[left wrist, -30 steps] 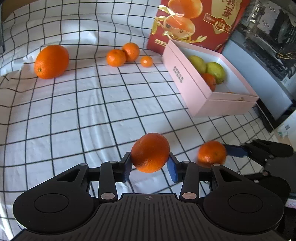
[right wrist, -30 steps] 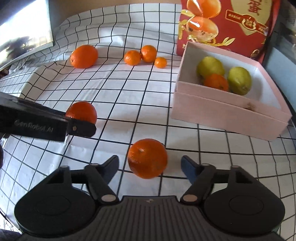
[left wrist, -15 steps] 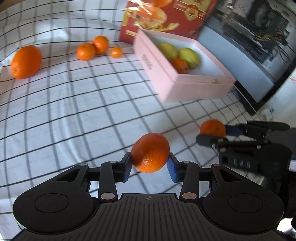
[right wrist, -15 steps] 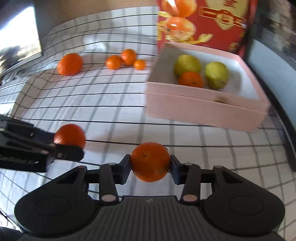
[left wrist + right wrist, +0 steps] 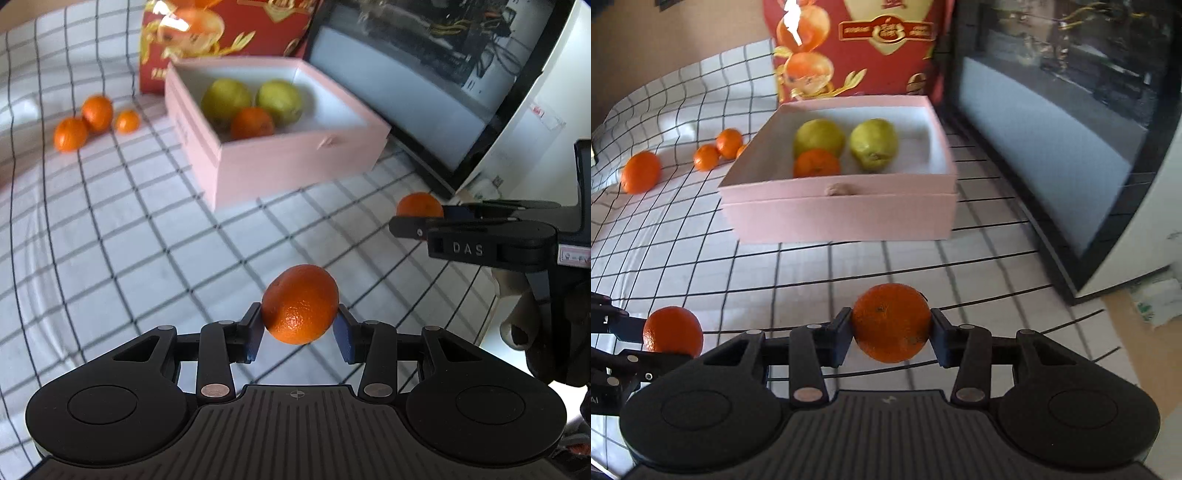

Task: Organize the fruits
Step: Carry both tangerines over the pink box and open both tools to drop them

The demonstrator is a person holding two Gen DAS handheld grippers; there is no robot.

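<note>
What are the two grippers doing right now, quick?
Left gripper: shut on an orange, lifted off the cloth.
Right gripper: shut on another orange, also held up.

The right gripper has clamped onto its orange — a second ago it lay loose on the cloth between open jaws. Both grippers, each carrying fruit, have swung closer to the pink box — its front wall looms larger.
</note>
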